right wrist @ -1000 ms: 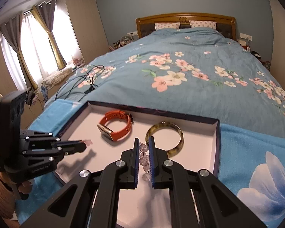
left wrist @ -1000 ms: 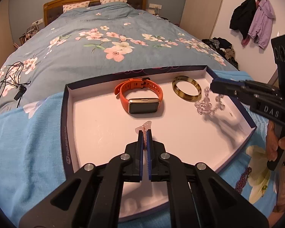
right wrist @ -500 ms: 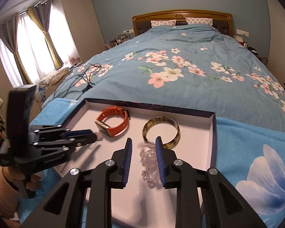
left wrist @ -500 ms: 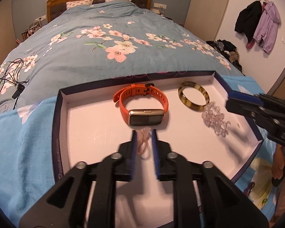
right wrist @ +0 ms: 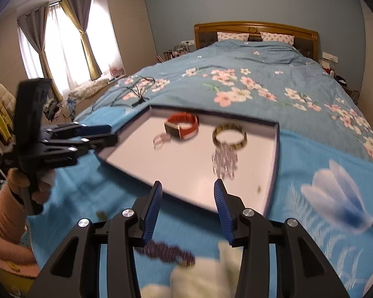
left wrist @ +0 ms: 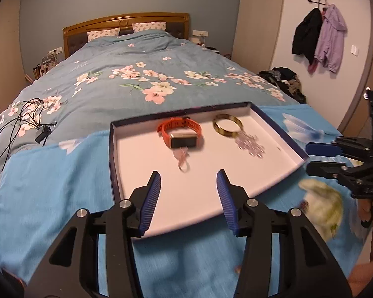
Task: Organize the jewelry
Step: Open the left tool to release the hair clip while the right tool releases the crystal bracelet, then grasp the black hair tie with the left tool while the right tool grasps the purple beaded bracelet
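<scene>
A white tray with a dark blue rim (left wrist: 112,144) (right wrist: 277,149) lies on the blue blanket. In it are an orange watch (left wrist: 180,134) (right wrist: 184,125), a tortoiseshell bangle (left wrist: 223,133) (right wrist: 230,126), a clear bead bracelet (left wrist: 250,144) (right wrist: 223,160) and a thin pink bracelet (left wrist: 182,157) (right wrist: 161,140). My left gripper (left wrist: 188,173) (right wrist: 113,134) hovers at the tray's near left, jaws opening, nothing between them. My right gripper (right wrist: 187,183) (left wrist: 309,157) is off the tray's near right corner, jaws opening and empty. A purple bead string (right wrist: 169,250) lies on the blanket under it.
The bed with a floral quilt (left wrist: 136,74) stretches behind the tray. Black cables (left wrist: 17,124) (right wrist: 134,92) lie on it at the left. Jackets (left wrist: 318,39) hang on the right wall above a clothes pile (left wrist: 281,79). A hand in a pink sleeve (right wrist: 2,211) holds the left gripper.
Both grippers opened and drew back from the tray. The left one let go of the pink bracelet and the right one of the clear beads; both pieces now lie in the tray.
</scene>
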Tool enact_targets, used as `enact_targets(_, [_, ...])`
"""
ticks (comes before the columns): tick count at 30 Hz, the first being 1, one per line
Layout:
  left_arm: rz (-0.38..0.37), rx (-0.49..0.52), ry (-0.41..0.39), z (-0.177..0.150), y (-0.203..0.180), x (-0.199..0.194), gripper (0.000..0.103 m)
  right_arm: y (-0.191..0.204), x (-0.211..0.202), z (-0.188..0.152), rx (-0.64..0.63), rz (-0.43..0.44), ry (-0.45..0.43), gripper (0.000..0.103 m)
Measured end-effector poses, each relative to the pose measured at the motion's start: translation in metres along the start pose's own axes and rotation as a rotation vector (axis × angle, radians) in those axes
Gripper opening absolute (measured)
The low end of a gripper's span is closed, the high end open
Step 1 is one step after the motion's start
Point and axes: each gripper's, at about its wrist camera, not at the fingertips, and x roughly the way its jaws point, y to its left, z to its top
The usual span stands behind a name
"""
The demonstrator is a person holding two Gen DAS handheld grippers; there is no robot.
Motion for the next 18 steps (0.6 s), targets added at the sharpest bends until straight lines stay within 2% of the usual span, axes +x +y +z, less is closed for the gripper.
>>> enact_targets(6, [-0.019,0.033,0.017,-0.041,-0.014,-0.025,0.049,-0.002,-0.002,-0.032,0.045,-0.004,0.048,0.041])
enact_targets(13, [-0.077,0.093,0.057,-0.075,-0.039,-0.033,0.049,-0.004,-0.001,-0.057,0.097,0.008,0.079,0.042])
enact_targets(18, [-0.216,0.148,0.079,-0.086,-0.066,-0.038,0.045,-0.004,-0.003,-0.062,0.123,0.020,0.074,0.042])
